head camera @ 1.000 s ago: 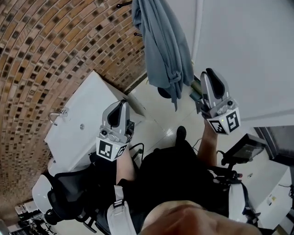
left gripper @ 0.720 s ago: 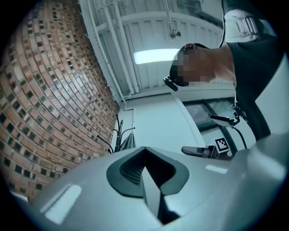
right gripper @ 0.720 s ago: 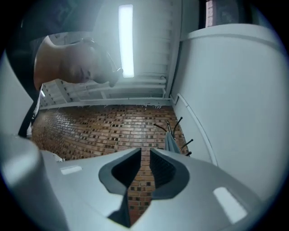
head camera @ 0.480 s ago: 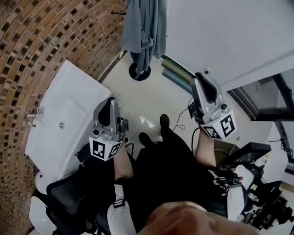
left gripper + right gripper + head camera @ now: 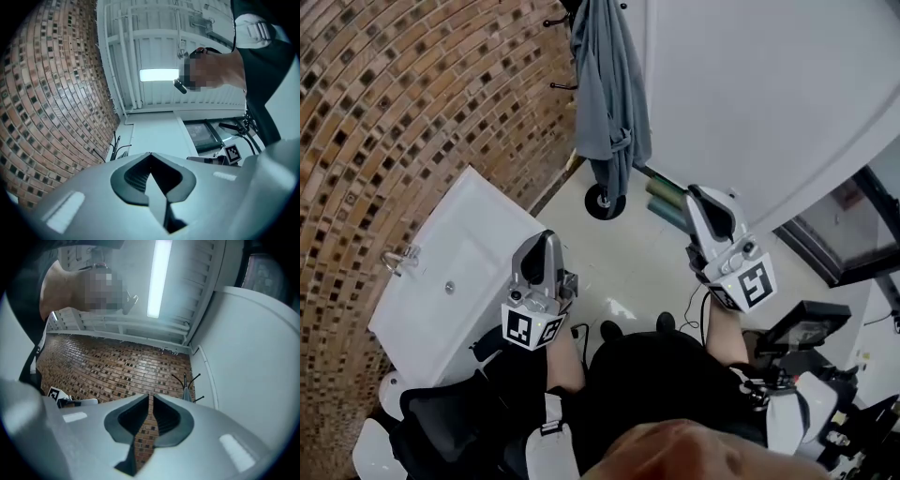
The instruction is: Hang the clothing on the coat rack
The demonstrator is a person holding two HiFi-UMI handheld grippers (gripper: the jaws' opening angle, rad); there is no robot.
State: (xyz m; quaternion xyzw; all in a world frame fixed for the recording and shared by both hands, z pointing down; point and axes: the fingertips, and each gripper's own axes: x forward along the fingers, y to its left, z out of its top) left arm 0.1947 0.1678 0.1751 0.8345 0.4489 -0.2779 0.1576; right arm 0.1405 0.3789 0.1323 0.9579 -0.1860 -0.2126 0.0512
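Observation:
A grey-blue garment hangs from the black coat rack in the corner between brick wall and white wall; the rack's round base stands on the floor. Both grippers are held low, away from the garment, and hold nothing. My left gripper points up with its jaws shut together. My right gripper is below and right of the garment's hem. Its jaws are closing, with a thin slit left and nothing between them. The rack's top shows beyond them.
A white table with a metal handle stands against the brick wall at left. Green rolls lie on the floor by the white wall. A black office chair and a dark screen sit near the person's legs.
One second ago my right gripper was close beside the garment's hem; now it is farther from it. The head view has swung about. The garment stays on the rack.

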